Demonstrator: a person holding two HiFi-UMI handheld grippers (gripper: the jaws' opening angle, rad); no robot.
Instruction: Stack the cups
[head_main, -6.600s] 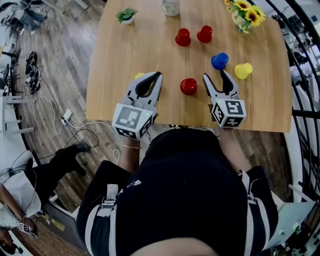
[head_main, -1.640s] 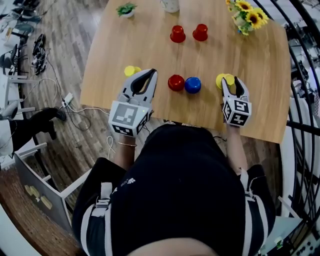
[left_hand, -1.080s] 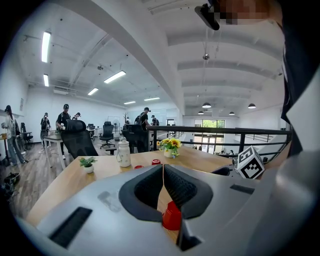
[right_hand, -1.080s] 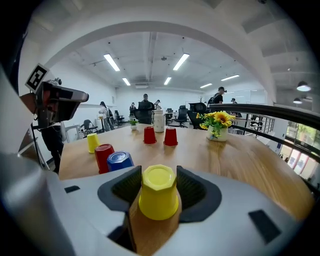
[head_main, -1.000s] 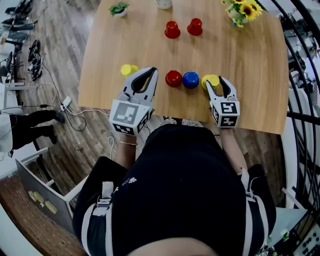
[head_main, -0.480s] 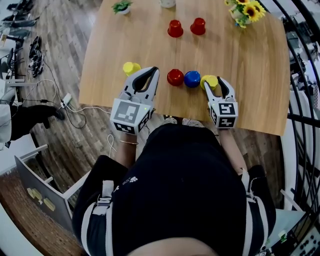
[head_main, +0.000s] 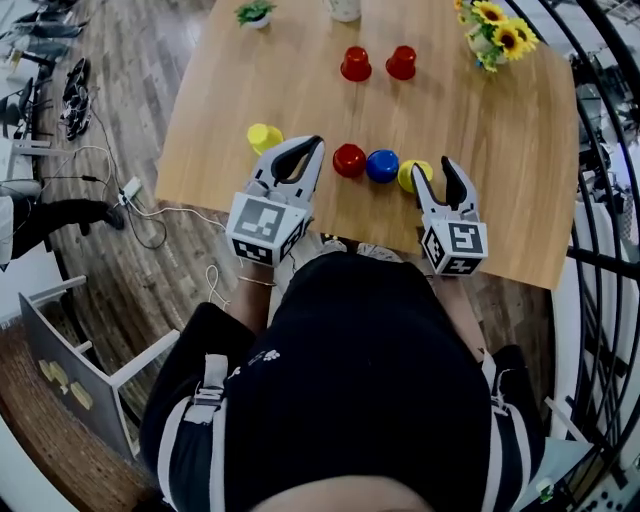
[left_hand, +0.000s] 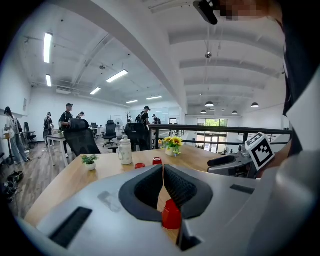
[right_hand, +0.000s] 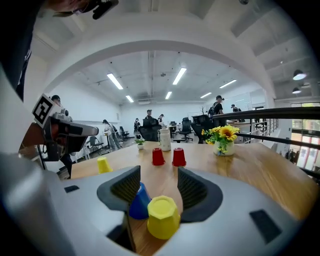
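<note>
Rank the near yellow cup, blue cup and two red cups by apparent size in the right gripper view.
1. Near yellow cup: largest, but closest to the camera.
2. Blue cup: partly hidden.
3. Left red cup and right red cup: smallest, alike; far back, so true size is unsure.

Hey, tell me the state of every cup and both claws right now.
Left claw: shut, empty.
Right claw: open, gripping nothing.
Near red cup: upside down, unstacked.
Blue cup: upside down, unstacked.
Near yellow cup: upside down, loose at the right claw.
Left yellow cup: upside down, alone.
Far left red cup: upside down, unstacked.
Far right red cup: upside down, unstacked.
</note>
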